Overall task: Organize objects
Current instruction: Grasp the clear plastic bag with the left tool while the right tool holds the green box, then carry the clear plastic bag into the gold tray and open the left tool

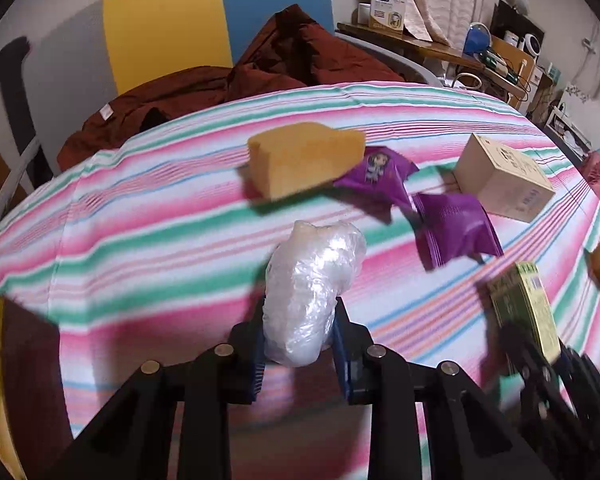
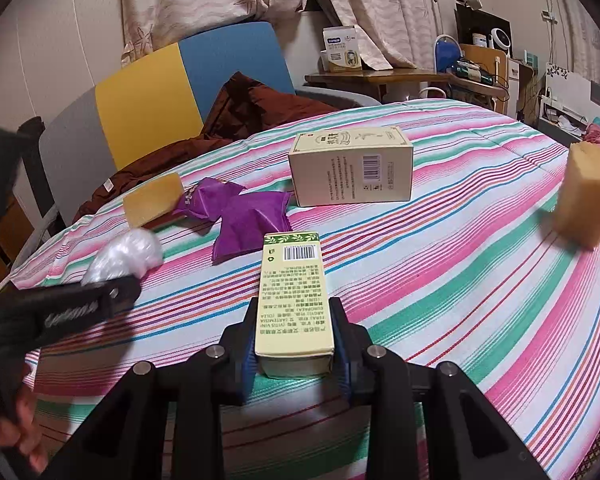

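My left gripper [image 1: 299,312] is shut on a crumpled clear plastic bag [image 1: 312,284], which bulges out past its blue pads [image 1: 339,336] onto the striped cloth [image 1: 140,240]. The same bag [image 2: 124,256] and the left gripper [image 2: 116,292] appear at the left of the right wrist view. My right gripper [image 2: 295,312] is shut on a slim green-and-cream box [image 2: 294,300], also seen at the right of the left wrist view as the slim box [image 1: 528,308]. A yellow sponge [image 1: 300,156], two purple packets [image 1: 452,228] and a cream carton [image 1: 504,178] lie farther back.
A second yellow sponge [image 2: 588,192] stands at the right edge of the cloth. A dark red garment [image 1: 228,88] is heaped on a chair [image 1: 168,28] behind. A cluttered wooden desk [image 2: 400,78] stands at the back right. A hand [image 2: 24,432] shows at the lower left.
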Motion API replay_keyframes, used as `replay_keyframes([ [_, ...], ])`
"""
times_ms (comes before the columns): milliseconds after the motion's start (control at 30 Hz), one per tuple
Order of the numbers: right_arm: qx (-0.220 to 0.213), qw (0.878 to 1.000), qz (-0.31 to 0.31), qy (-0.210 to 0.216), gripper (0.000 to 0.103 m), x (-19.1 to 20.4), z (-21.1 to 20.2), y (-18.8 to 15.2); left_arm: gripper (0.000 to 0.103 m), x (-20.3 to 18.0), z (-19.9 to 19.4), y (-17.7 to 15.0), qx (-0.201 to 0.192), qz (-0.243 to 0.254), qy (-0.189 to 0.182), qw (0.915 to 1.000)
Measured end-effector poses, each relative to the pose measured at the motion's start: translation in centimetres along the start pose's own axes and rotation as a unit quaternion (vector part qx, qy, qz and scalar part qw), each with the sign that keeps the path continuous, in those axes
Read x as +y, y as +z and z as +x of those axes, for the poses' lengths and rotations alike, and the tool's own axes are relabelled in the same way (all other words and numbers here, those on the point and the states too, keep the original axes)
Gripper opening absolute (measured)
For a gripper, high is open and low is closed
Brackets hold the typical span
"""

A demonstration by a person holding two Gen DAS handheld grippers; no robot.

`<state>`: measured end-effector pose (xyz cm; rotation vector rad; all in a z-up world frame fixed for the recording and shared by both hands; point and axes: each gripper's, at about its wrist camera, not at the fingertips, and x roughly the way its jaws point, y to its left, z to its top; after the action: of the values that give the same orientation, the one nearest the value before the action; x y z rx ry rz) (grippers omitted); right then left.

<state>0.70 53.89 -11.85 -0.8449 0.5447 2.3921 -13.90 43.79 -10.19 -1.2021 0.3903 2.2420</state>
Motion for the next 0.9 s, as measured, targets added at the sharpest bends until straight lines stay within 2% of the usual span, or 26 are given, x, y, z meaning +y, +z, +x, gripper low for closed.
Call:
replay_keyframes([
  [133,0.000,1.000,-0.002,-0.005,0.031,0.1,0.0,0.0,0.027,0.7,-2.0,-1.9,0.000,-0.033,-0.018,0.9993],
  [400,0.000,1.000,-0.009,-0.024,0.031,0.3,0.0,0.1,0.027,0.7,-8.7,-5.7,-0.048,-0.018,-0.043,0.9978],
  [567,-0.002,0.999,-0.025,-0.047,0.030,1.0,-0.1,0.0,0.027,2.0,-13.0,-8.5,-0.073,-0.028,-0.070,0.9945],
  [900,-0.040,0.988,-0.131,-0.073,0.030,5.1,-1.3,-0.6,0.027,6.4,-18.0,-11.9,-0.113,-0.058,-0.060,0.9900],
])
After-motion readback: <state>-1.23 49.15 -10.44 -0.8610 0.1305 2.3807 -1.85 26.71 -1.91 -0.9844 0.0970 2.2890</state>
